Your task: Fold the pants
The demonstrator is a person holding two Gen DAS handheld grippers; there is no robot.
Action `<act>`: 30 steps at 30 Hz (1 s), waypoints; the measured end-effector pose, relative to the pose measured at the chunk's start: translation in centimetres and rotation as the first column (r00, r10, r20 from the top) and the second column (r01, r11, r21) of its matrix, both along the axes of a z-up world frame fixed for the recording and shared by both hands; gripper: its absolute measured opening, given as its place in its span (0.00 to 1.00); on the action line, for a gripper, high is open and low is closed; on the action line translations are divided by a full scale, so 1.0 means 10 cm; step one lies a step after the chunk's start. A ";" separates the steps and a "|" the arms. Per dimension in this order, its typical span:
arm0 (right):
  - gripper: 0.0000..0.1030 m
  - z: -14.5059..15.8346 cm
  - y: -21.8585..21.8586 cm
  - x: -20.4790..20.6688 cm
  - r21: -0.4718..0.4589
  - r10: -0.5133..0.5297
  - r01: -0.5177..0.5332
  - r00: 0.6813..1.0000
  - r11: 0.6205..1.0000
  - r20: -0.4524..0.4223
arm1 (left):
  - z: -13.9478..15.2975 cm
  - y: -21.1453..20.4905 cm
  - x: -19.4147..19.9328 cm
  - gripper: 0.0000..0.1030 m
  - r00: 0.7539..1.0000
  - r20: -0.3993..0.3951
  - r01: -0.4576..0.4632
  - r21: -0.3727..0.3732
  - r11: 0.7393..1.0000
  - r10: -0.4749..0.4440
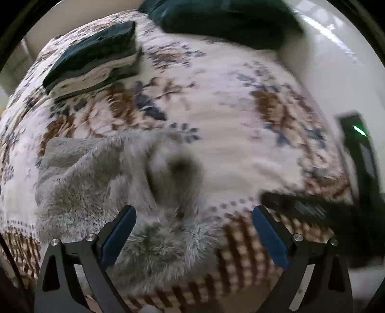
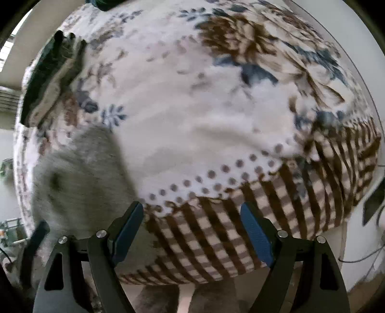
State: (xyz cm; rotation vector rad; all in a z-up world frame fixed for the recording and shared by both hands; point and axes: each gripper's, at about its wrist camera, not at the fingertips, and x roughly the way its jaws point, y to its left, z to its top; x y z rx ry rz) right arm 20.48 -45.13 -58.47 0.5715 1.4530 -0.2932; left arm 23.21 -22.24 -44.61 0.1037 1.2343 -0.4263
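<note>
Grey fluffy pants (image 1: 115, 183) lie bunched on a floral bedspread (image 1: 228, 120), near its front edge. My left gripper (image 1: 193, 231) is open and empty, its fingers hovering just above the near part of the pants. In the right wrist view the pants (image 2: 79, 178) sit at the left, and part hangs over the bed's front edge. My right gripper (image 2: 191, 228) is open and empty above the checked border of the bedspread (image 2: 216, 228), to the right of the pants. The right gripper also shows in the left wrist view (image 1: 296, 204) as a dark blurred shape.
A stack of folded dark and pale clothes (image 1: 93, 60) lies at the far left of the bed, also visible in the right wrist view (image 2: 50, 77). A dark pillow (image 1: 223, 21) lies at the head. A white wall (image 1: 336, 72) runs along the right.
</note>
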 end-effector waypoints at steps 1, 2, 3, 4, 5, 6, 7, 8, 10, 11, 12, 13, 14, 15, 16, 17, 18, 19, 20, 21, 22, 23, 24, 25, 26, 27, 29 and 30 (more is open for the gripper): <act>0.83 0.05 -0.07 0.05 0.020 0.012 -0.012 1.000 1.000 0.012 | 0.13 0.04 -0.06 0.96 1.000 0.017 -0.001 -0.007 1.000 0.001; 0.83 0.11 -0.03 0.08 0.052 0.020 -0.021 0.999 0.998 0.030 | 0.20 0.09 -0.06 0.96 1.000 0.030 -0.003 -0.007 1.000 0.004; 0.83 0.17 0.04 0.13 0.095 0.025 -0.030 0.998 0.995 0.055 | 0.28 0.16 -0.07 0.96 0.999 0.052 -0.013 0.005 1.000 0.013; 0.83 0.18 0.21 0.25 0.134 0.029 -0.039 0.997 0.990 0.075 | 0.36 0.32 -0.07 0.96 0.995 0.085 -0.056 0.051 0.997 0.051; 0.83 0.21 0.27 0.30 0.185 0.038 -0.056 0.995 0.981 0.097 | 0.39 0.42 -0.04 0.96 0.993 0.091 -0.084 0.075 0.994 0.077; 0.83 0.20 0.36 0.35 0.237 0.052 -0.078 0.992 0.968 0.113 | 0.40 0.60 0.02 0.96 0.988 0.088 -0.133 0.106 0.985 0.124; 0.83 0.18 0.46 0.41 0.277 0.062 -0.095 0.990 0.956 0.125 | 0.39 0.81 0.10 0.96 0.981 0.082 -0.188 0.131 0.973 0.178; 0.83 0.13 0.55 0.47 0.330 0.071 -0.113 0.988 0.937 0.136 | 0.38 0.96 0.14 0.96 0.975 0.076 -0.218 0.146 0.965 0.209; 0.83 -0.04 0.73 0.61 0.416 0.056 -0.104 0.990 0.903 0.127 | 0.26 1.31 0.27 0.96 0.957 0.069 -0.289 0.220 0.932 0.280; 0.83 -0.12 0.82 0.71 0.440 0.049 -0.095 0.992 0.893 0.114 | 0.18 1.47 0.34 0.96 0.949 0.063 -0.315 0.253 0.915 0.309; 0.83 -0.20 0.94 0.77 0.463 0.049 -0.094 0.993 0.881 0.109 | 0.09 1.62 0.40 0.96 0.941 0.052 -0.335 0.279 0.900 0.334; 0.83 -0.28 1.01 0.83 0.484 0.045 -0.093 0.993 0.870 0.110 | 0.00 1.80 0.48 0.96 0.927 0.029 -0.365 0.296 0.883 0.374; 0.80 -0.39 1.07 0.88 0.492 0.029 -0.072 0.995 0.868 0.094 | -0.06 1.90 0.51 0.96 0.919 0.019 -0.382 0.295 0.876 0.394; 0.70 -0.47 1.15 0.90 0.496 0.029 -0.065 0.996 0.866 0.080 | -0.10 2.00 0.55 0.96 0.908 0.009 -0.403 0.291 0.868 0.418; 0.35 -0.50 1.20 0.92 0.476 0.045 -0.072 0.997 0.876 0.069 | -0.15 2.10 0.60 0.96 0.900 -0.001 -0.417 0.284 0.863 0.435; 0.34 -0.43 1.22 0.94 0.419 0.077 -0.101 0.994 0.902 0.072 | -0.19 2.12 0.62 0.96 0.900 -0.004 -0.416 0.288 0.863 0.435; 0.32 -0.37 1.21 0.91 0.382 0.085 -0.112 0.993 0.918 0.087 | -0.22 2.15 0.65 0.96 0.900 -0.007 -0.414 0.295 0.861 0.435; 0.31 -0.27 1.17 0.91 0.340 0.083 -0.118 0.990 0.933 0.115 | -0.25 2.18 0.67 0.96 0.900 -0.014 -0.413 0.290 0.863 0.436; 0.30 -0.14 1.07 0.88 0.299 0.074 -0.113 0.987 0.947 0.140 | -0.26 2.19 0.68 0.96 0.898 -0.027 -0.414 0.280 0.866 0.438; 0.30 -0.03 0.95 0.83 0.265 0.052 -0.093 0.986 0.960 0.158 | -0.27 2.20 0.69 0.96 0.896 -0.043 -0.416 0.268 0.869 0.442; 0.30 0.04 0.81 0.79 0.235 0.030 -0.070 0.985 0.969 0.169 | -0.31 2.21 0.70 0.96 0.895 -0.061 -0.415 0.255 0.874 0.442; 0.32 0.06 0.70 0.77 0.196 0.032 -0.064 0.986 0.978 0.165 | -0.34 2.20 0.72 0.96 0.895 -0.080 -0.409 0.243 0.880 0.439; 0.35 0.00 0.63 0.81 0.161 0.052 -0.074 0.989 0.984 0.137 | -0.39 2.18 0.75 0.96 0.897 -0.098 -0.400 0.235 0.886 0.431; 0.45 -0.12 0.57 0.82 0.164 0.067 -0.082 0.993 0.983 0.092 | -0.45 2.14 0.77 0.96 0.900 -0.115 -0.386 0.238 0.891 0.421; 0.55 -0.33 0.52 0.84 0.223 0.072 -0.074 0.997 0.972 0.019 | -0.48 2.10 0.79 0.96 0.900 -0.134 -0.376 0.238 0.895 0.414; 0.57 -0.51 0.47 0.82 0.299 0.060 -0.041 0.997 0.953 -0.054 | -0.50 2.07 0.80 0.96 0.900 -0.152 -0.368 0.239 0.899 0.409; 0.61 -0.56 0.35 0.70 0.366 -0.022 0.052 0.996 0.929 -0.085 | -0.48 2.01 0.83 0.96 0.904 -0.161 -0.354 0.238 0.904 0.397; 0.62 -0.47 0.30 0.62 0.371 -0.062 0.078 0.997 0.926 -0.054 | -0.43 1.98 0.84 0.96 0.911 -0.154 -0.341 0.239 0.909 0.382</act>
